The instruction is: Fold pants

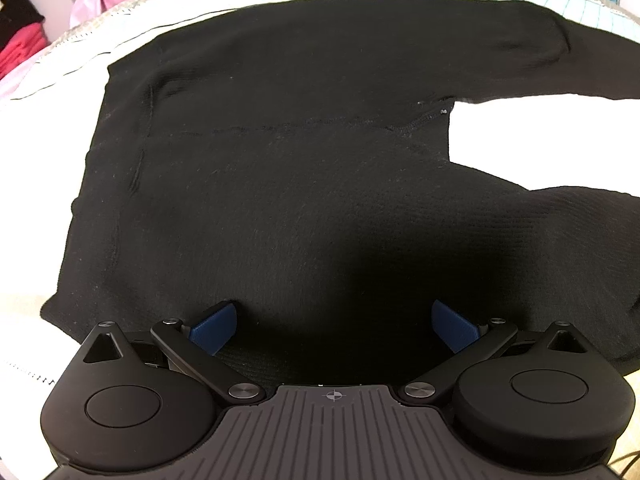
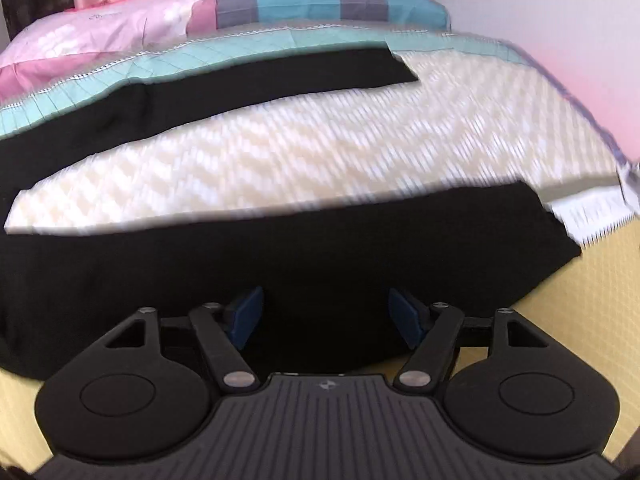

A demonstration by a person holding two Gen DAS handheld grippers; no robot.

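Black pants [image 1: 280,160] lie flat on a bed, waistband to the left and both legs running off to the right in the left wrist view. My left gripper [image 1: 334,326] is open, its blue pads over the near edge of the seat area, holding nothing. In the right wrist view the near leg [image 2: 280,252] lies straight ahead and the far leg [image 2: 224,84] lies beyond a strip of bedspread. My right gripper [image 2: 326,314] is open over the near leg's front edge, close to the hem end, holding nothing.
The bedspread [image 2: 320,152] is cream with a woven pattern, with a teal grid band [image 2: 248,46] at the far side. Pink and striped pillows [image 2: 200,12] lie behind. A white wall [image 2: 560,40] stands at the right. Red and black clothes [image 1: 16,40] sit at far left.
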